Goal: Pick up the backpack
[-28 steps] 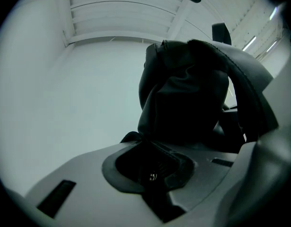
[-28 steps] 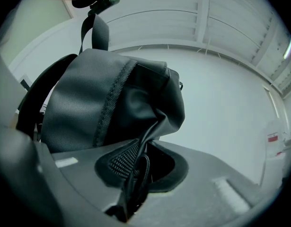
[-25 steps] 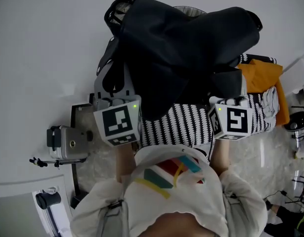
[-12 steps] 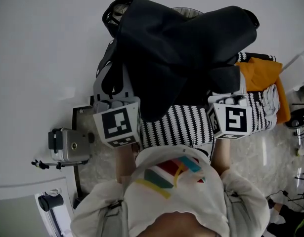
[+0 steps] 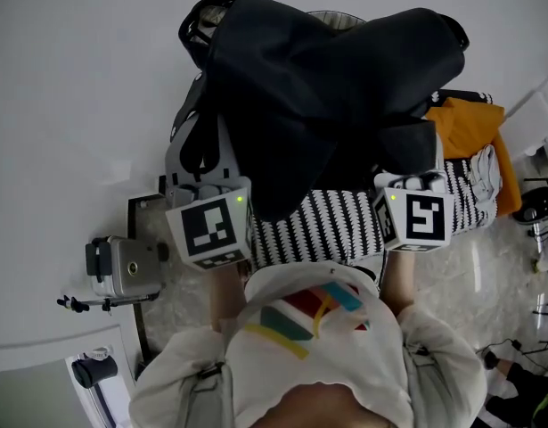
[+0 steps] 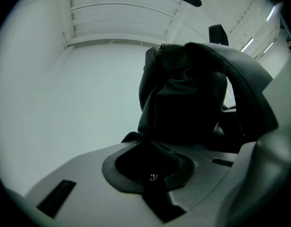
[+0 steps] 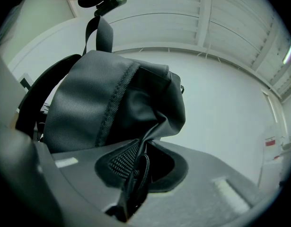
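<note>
The black backpack (image 5: 327, 96) hangs in the air between my two grippers, its dark fabric bunched and its straps trailing at the upper left. My left gripper (image 5: 202, 172) is shut on a fold of the backpack (image 6: 183, 103), whose black fabric fills the gap between the jaws in the left gripper view. My right gripper (image 5: 407, 154) is shut on the other side. In the right gripper view the backpack (image 7: 112, 103) shows a pinched seam and a strip of mesh running down into the jaws. Both sets of fingertips are hidden under the fabric in the head view.
A black-and-white striped cloth (image 5: 331, 226) and an orange cloth (image 5: 470, 127) lie below the backpack. A grey box-like device (image 5: 122, 267) sits at the left. The person's pale sweater (image 5: 309, 355) fills the bottom of the head view. Cables and small gear (image 5: 532, 212) sit at the right edge.
</note>
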Motion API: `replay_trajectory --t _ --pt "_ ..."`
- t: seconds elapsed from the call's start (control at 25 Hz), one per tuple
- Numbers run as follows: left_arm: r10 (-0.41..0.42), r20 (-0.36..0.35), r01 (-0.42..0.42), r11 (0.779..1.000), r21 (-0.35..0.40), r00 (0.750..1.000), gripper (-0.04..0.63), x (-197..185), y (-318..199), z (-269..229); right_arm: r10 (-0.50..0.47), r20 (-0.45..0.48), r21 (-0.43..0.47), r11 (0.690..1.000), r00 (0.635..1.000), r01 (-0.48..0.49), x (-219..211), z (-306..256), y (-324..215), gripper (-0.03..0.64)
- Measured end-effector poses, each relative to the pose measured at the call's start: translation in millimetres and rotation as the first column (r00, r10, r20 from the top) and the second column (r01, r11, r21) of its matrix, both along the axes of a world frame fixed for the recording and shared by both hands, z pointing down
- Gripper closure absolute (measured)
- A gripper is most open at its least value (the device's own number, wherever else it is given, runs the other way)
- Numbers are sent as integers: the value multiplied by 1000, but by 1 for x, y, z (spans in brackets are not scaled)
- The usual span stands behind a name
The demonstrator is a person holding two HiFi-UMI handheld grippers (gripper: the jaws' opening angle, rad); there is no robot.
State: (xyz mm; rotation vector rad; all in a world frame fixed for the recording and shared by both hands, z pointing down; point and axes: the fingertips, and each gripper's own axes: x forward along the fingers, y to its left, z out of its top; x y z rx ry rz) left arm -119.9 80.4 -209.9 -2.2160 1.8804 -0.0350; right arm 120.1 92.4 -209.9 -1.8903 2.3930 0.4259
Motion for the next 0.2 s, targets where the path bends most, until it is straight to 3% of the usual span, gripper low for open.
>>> replay_trajectory --t 0.2 --pt "6 2 -6 1000 0 1000 542 4 -4 0 -1 -8 -1 1000 1000 1 4 1 -3 566"
